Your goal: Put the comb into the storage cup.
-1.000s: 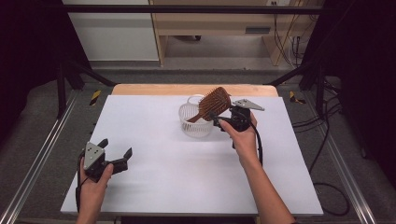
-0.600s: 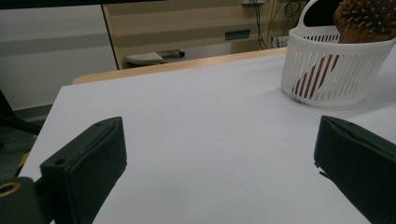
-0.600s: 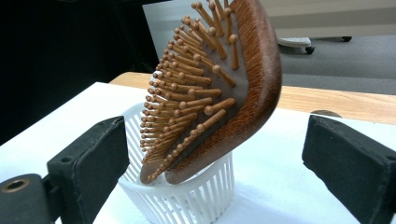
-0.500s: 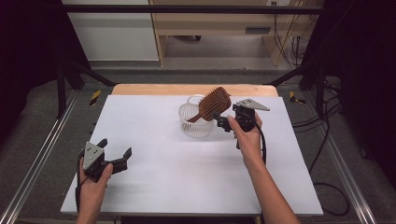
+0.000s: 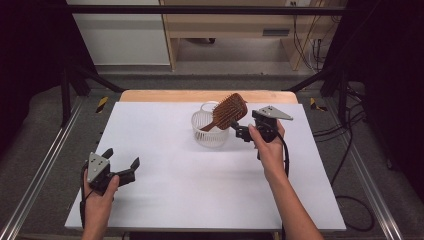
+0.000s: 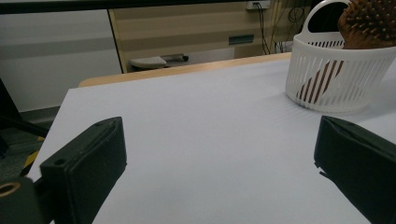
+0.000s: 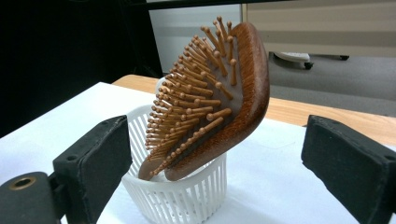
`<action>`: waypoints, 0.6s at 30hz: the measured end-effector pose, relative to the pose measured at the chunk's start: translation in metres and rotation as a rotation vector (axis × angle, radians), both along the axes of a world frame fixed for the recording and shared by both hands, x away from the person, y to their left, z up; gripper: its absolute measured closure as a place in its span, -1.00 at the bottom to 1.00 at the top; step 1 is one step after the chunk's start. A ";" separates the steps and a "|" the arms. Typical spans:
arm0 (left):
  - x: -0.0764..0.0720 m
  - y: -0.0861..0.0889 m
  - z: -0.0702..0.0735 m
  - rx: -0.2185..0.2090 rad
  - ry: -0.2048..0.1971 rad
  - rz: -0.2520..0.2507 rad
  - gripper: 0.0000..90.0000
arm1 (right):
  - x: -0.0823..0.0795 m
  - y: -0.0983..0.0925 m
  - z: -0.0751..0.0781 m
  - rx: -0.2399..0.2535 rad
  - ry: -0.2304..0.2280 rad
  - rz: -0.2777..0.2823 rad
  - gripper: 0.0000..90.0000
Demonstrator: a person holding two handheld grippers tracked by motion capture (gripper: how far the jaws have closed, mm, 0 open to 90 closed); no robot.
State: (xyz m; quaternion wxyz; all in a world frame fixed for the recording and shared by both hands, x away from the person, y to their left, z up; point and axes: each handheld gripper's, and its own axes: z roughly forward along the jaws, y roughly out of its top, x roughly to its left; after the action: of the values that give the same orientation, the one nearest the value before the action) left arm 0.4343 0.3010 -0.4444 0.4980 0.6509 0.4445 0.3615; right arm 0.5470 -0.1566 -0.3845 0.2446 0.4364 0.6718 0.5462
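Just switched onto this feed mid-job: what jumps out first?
A brown wooden hairbrush stands handle-down in a white slatted basket at the far middle of the white table, its bristled head leaning out over the rim. The right gripper is beside it, jaws open and apart from it; the left gripper waits open, near left.

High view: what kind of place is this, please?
Probably a lab recording station: a white table inside metal rails, loose cables on the grey floor, dark curtains at the sides.

Glossy wooden hairbrush (image 7: 233, 107) in a white slatted plastic basket (image 7: 187, 196).
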 end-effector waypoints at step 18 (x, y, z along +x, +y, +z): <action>-0.003 0.007 0.001 -0.052 -0.031 0.025 -0.95 | 0.000 -0.007 0.013 0.014 -0.051 0.020 -0.82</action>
State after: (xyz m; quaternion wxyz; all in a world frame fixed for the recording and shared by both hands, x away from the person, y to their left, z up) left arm 0.4318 0.3079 -0.4434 0.5169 0.6266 0.4541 0.3661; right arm 0.5467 -0.1636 -0.3720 0.2531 0.4172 0.6658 0.5644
